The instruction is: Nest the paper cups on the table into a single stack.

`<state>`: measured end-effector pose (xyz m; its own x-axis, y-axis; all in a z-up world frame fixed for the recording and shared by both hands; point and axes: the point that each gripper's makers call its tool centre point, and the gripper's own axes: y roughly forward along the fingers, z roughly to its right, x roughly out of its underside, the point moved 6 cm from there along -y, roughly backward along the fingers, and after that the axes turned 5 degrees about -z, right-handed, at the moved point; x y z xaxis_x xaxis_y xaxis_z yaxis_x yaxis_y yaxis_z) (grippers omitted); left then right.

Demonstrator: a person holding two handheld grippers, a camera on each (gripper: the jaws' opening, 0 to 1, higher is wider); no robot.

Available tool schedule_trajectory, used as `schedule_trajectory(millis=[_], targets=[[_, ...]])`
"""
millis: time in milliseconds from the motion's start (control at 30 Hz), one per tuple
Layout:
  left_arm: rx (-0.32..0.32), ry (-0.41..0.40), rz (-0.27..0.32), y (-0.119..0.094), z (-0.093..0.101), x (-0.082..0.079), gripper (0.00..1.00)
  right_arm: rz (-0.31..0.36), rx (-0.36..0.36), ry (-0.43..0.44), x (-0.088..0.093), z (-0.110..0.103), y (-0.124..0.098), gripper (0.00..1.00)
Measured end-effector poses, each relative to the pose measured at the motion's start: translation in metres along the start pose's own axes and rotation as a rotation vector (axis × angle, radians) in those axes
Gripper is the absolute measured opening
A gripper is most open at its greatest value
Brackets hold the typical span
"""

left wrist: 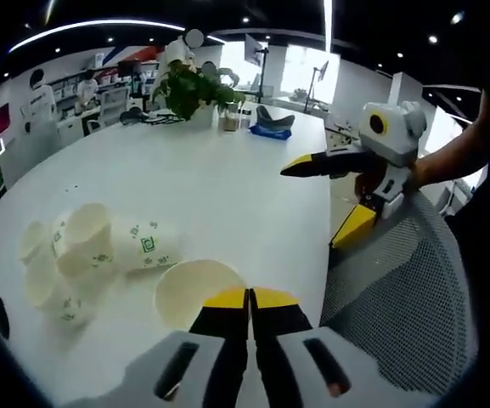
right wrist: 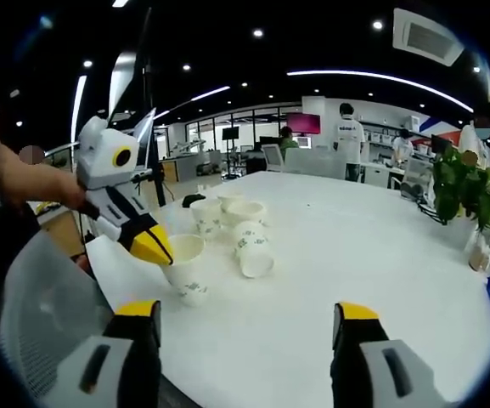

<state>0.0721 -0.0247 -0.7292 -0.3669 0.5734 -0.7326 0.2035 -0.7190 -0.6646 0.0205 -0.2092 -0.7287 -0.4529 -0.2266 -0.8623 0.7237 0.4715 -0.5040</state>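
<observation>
Left gripper (right wrist: 154,246) pinches the rim of an upright paper cup (right wrist: 185,270) at the white table's (right wrist: 329,255) near edge; right gripper (right wrist: 243,319) spread, empty — other cups (right wrist: 243,229) clustered just beyond, some lying tipped.

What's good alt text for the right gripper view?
The left gripper, jaws shut on the rim of an upright paper cup, works at the near edge of a white table. More paper cups lie behind it, and the right gripper waits open in front.

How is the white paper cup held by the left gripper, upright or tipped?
Upright: in the right gripper view the white paper cup stands mouth-up on the table, the left gripper shut on its rim.
</observation>
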Motion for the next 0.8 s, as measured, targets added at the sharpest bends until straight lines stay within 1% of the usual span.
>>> schedule_trajectory(millis=[300, 533, 700, 800], targets=[[-0.005, 0.007, -0.001, -0.001, -0.001, 0.001, 0.0, 0.0, -0.002, -0.003, 0.0, 0.0, 0.0, 0.84], [-0.015, 0.009, 0.041, -0.009, -0.001, -0.006, 0.03, -0.004, -0.005, -0.008, -0.001, -0.003, 0.0, 0.84], [-0.036, -0.001, 0.074, -0.015, -0.009, -0.008, 0.06, -0.006, -0.009, -0.012, 0.0, -0.003, 0.0, 0.85], [-0.052, -0.007, 0.092, -0.02, -0.014, -0.01, 0.1, -0.006, -0.015, -0.012, 0.0, -0.003, 0.0, 0.85]])
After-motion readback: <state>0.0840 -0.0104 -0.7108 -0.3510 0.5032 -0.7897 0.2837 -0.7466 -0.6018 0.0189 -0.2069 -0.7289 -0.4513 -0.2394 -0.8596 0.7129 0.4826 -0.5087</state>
